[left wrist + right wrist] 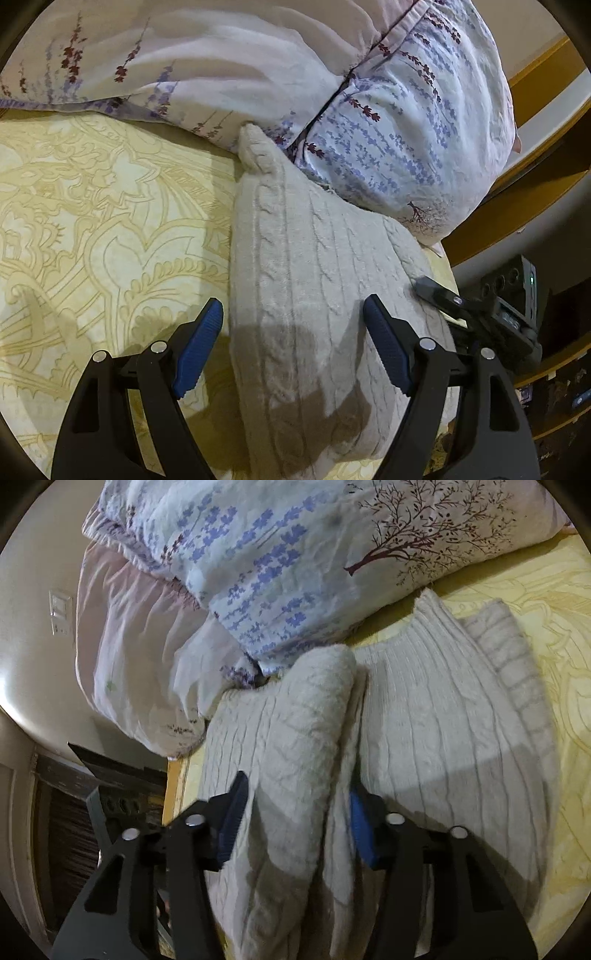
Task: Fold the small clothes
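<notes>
- Left gripper [293,314]: jaws spread wide, nothing clamped. Blue pads [199,345] are held above the near end of the sweater [314,295]; one finger is over the bedsheet [92,221], the other over the knit.
- Right gripper [295,812]: jaws are set either side of a raised sweater sleeve [306,731], blue pads [360,827] close against the fabric. Whether it is actually clamped cannot be told; the frame is motion-blurred there.
- Sweater [443,720]: cream cable-knit, laid on the yellow patterned bedsheet [554,627] near the bed's edge. Long axis runs away from both cameras, cable ribs aligned with it. In the right wrist view a ribbed band is seen at the far end, pointed at the duvet.
- The sleeve is lifted into a rounded hump over the body, running roughly along the same axis.
- The far tip of the sweater is seen touching the duvet [388,129] in the left wrist view.
- Duvet [277,554]: white with purple floral and tree print, bunched at the far side of the bed.
- No containers are seen.
- Right gripper [480,306] is seen at the sweater's right edge in the left wrist view.
</notes>
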Motion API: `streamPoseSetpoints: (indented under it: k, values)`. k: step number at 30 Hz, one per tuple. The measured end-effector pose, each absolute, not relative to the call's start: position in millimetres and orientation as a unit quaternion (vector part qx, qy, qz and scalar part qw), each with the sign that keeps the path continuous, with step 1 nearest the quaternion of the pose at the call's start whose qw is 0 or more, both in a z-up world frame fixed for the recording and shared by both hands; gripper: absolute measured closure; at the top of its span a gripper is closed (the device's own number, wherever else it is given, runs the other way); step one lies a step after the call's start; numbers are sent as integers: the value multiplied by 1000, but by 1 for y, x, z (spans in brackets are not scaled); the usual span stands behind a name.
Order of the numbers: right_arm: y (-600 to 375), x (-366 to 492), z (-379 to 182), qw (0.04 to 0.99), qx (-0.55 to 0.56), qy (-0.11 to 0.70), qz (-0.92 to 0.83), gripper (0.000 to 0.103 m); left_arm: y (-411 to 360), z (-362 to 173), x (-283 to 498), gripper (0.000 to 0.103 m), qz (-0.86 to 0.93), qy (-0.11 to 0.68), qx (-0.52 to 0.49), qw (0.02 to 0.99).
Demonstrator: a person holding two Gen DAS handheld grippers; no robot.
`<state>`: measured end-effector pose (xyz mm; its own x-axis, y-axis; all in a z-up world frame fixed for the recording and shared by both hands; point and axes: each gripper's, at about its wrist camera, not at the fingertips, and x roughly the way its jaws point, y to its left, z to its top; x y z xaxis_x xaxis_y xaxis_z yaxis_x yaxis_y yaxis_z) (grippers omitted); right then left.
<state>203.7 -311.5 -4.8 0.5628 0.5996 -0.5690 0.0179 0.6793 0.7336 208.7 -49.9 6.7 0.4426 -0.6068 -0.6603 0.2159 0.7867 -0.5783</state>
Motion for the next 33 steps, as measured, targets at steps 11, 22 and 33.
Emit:
streamPoseSetpoints:
  k: [11, 22, 33]
  values:
    - [-333, 190, 26, 859, 306, 384, 146, 87, -58, 17, 204, 24, -276, 453, -221, 818]
    - [-384, 166, 28, 876, 286, 381, 74, 87, -91, 13, 194, 33, -314, 467, -204, 801]
    - [-407, 163, 9, 864, 311, 394, 37, 56, -97, 6, 182, 37, -317, 473, -204, 796]
